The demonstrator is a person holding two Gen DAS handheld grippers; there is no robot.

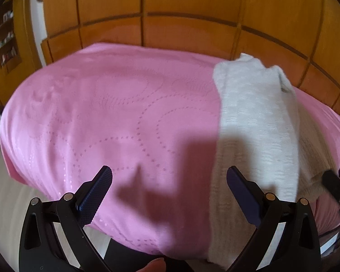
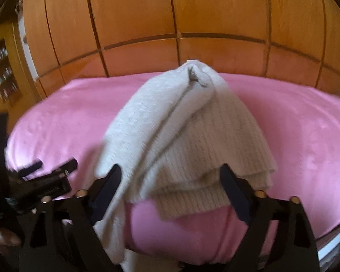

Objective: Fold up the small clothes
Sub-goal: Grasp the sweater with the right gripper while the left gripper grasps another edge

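Garment: a cream knitted piece (image 2: 183, 140), already folded lengthwise, lies on the pink bedspread (image 2: 294, 136). In the right wrist view it fills the centre of the frame; in the left wrist view it sits at the right (image 1: 258, 122).
Layers: a fluffier, paler panel (image 2: 133, 131) is laid over the left side of the ribbed body, likely a sleeve or side turned inward to narrow the shape.
Long axis: runs from the lower centre of the right wrist frame up to the upper centre, tapering to a bunched tip near the wooden wall panels (image 2: 133, 22). Hem end points at the camera; the narrow end points away.
Overhang: the paler strip trails off the near edge of the bed at the lower left of centre, so the near end is not yet squared.
Right gripper (image 2: 172, 185): jaws spread either side of the ribbed hem, pads not pressing the cloth; placed to take the near edge, probably for a crosswise fold toward the far tip.
Left gripper (image 1: 170, 192): jaws wide, nothing between them, over bare bedspread left of the garment; its tips show at the left edge of the right wrist view (image 2: 49, 165). Seems parked clear while the right one lines up.
Person: a fingertip (image 1: 154, 265) shows at the bottom edge of the left wrist view.
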